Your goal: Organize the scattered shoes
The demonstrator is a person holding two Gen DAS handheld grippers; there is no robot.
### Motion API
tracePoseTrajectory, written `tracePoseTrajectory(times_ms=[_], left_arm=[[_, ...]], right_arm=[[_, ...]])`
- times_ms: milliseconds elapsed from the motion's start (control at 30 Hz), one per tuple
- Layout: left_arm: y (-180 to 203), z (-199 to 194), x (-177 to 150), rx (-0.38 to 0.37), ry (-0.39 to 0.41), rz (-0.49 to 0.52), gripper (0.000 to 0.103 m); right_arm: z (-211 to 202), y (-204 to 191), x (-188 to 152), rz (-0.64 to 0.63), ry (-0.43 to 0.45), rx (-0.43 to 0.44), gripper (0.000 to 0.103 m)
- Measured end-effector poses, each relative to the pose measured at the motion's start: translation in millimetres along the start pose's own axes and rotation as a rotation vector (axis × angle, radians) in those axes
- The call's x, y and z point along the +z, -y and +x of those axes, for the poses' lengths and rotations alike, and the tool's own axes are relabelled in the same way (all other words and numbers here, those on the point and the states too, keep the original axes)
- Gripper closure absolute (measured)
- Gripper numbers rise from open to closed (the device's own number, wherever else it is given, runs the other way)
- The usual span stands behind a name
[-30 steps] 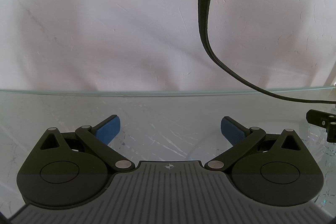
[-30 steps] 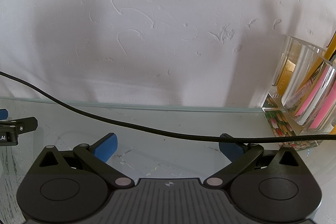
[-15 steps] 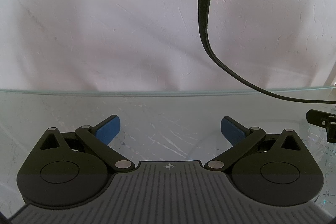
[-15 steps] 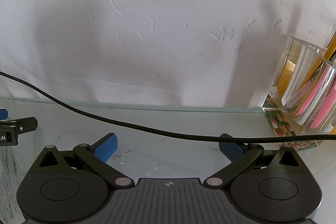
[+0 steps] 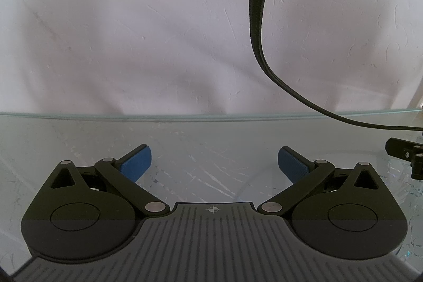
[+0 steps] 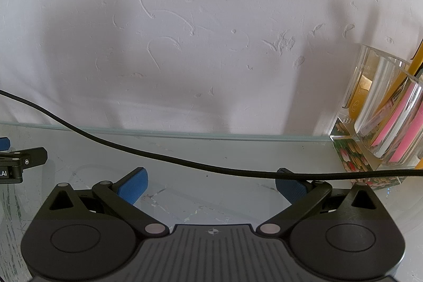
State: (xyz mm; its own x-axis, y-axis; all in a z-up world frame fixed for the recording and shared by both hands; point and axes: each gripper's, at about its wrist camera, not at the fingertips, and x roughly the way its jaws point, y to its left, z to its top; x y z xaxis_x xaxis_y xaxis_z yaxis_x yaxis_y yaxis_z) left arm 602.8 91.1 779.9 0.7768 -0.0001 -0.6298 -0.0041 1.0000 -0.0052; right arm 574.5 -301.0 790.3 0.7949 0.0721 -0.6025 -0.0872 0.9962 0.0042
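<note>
Glass, scratched and smooth, makes the table (image 5: pixel 201 134) under both grippers; behind it is a rough white wall (image 6: pixel 211 31). At far right a clear cup (image 6: pixel 383 118) holds pink and yellow sticks. A black cable (image 6: pixel 185 163) lies across the glass. The left gripper (image 5: pixel 214 163) and the right gripper (image 6: pixel 211 183) sit low, side by side, jaws wide apart with nothing between the blue pads (image 5: pixel 136 165). No shoes are visible in either view.
</note>
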Motion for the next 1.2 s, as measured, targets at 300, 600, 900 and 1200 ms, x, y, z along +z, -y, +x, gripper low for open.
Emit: tracePoseTrajectory(times_ms=[300, 600, 900, 1200], left_arm=[[-0.3, -0.6, -0.4, 0.000, 0.000, 0.000, 0.000], [-0.5, -2.0, -1.2, 0.000, 0.000, 0.000, 0.000], [-0.7, -2.8, -1.7, 0.000, 0.000, 0.000, 0.000], [-1.3, -2.6, -1.8, 0.000, 0.000, 0.000, 0.000]], right_arm=[[0.9, -1.0, -0.4, 0.000, 0.000, 0.000, 0.000], [2.4, -2.9, -1.2, 0.000, 0.001, 0.000, 0.000], [-1.1, 3.1, 1.3, 0.000, 0.001, 0.000, 0.000], [2.6, -2.6, -1.0, 0.000, 0.001, -0.001, 0.000]])
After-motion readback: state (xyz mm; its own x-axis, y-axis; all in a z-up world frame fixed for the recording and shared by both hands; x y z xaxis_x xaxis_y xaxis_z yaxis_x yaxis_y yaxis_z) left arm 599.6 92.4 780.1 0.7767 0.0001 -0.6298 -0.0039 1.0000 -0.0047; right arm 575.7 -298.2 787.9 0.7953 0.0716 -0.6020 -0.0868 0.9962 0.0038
